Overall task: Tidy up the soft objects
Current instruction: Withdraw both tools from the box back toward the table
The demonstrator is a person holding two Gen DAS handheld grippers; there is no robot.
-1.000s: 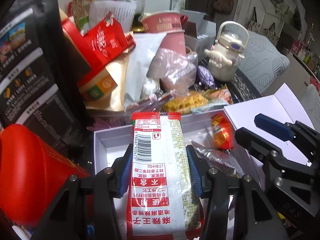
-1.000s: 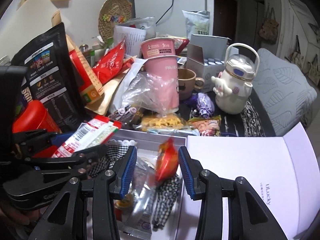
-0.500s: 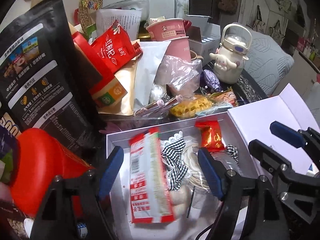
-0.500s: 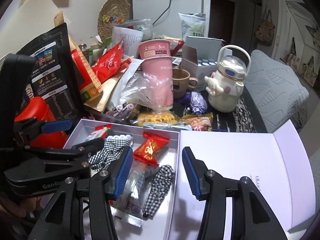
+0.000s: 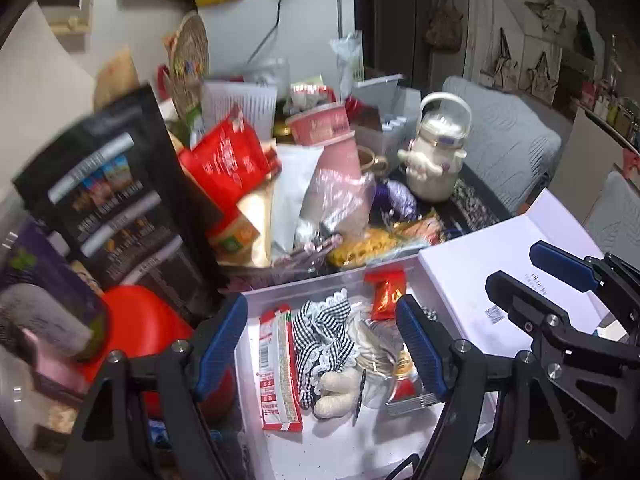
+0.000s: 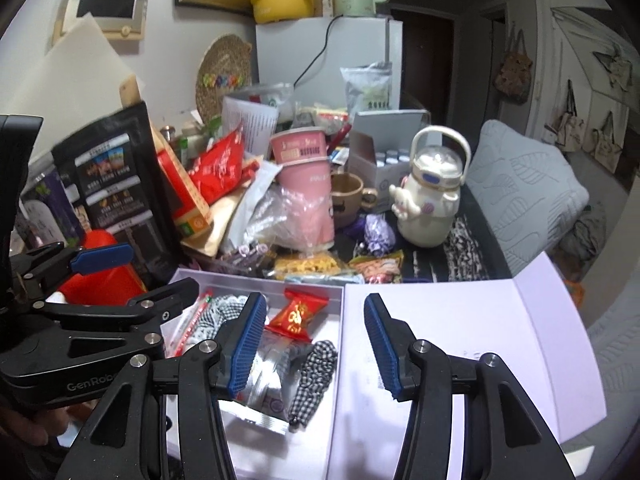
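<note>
Several soft packets and a checked cloth [image 5: 320,336] are already laid in the white box [image 5: 256,420], loose snacks [image 6: 304,266] are left on the table behind it, and both the left gripper [image 5: 320,344] and right gripper [image 6: 314,346] are held apart and empty

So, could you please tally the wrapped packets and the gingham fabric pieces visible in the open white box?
Red packets: 2, the long red packet and the small red packet
Silver foil packet: 1
Gingham fabric: 2, the gingham bundle and the gingham strip
Total: 5

Behind the box you see a cream cartoon-figure kettle [image 6: 430,196], stacked pink paper cups [image 6: 306,184], a brown ceramic mug [image 6: 350,198] and a tall black printed pouch [image 5: 108,196].
</note>
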